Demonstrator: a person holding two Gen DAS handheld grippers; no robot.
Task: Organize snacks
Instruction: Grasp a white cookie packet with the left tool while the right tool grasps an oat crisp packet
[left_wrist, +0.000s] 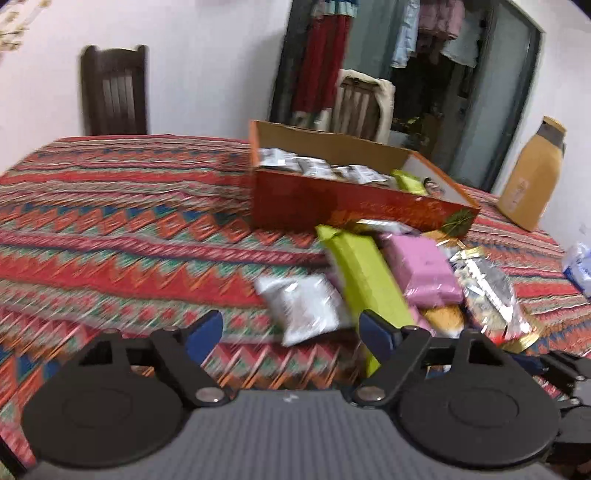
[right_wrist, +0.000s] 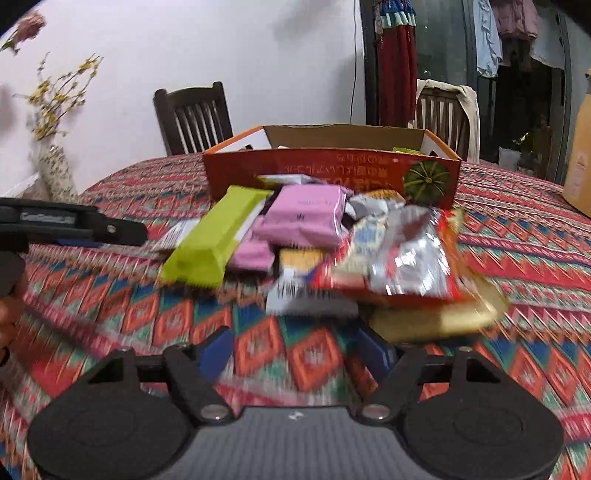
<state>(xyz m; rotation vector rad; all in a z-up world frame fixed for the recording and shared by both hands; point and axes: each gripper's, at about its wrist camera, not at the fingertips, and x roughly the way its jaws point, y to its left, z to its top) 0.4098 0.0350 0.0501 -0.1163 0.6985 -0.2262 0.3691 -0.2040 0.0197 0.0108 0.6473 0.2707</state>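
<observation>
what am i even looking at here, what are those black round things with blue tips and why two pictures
Each picture comes from a fisheye camera mounted on a hand-held two-finger gripper; a person carries one in each hand. The black discs and blue-tipped fingers are the tool itself. The left gripper and the right gripper are both open and hold nothing. Ahead lies a table under a red zigzag-patterned cloth. On it stands an open orange cardboard box already containing some packets, and in front of it a loose pile of snacks, including a long lime-green packet, a pink wrapped packet and a crinkly silver foil bag.

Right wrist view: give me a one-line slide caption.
Open right gripper faces a pile of snack packets before the orange box on a patterned tablecloth.
</observation>
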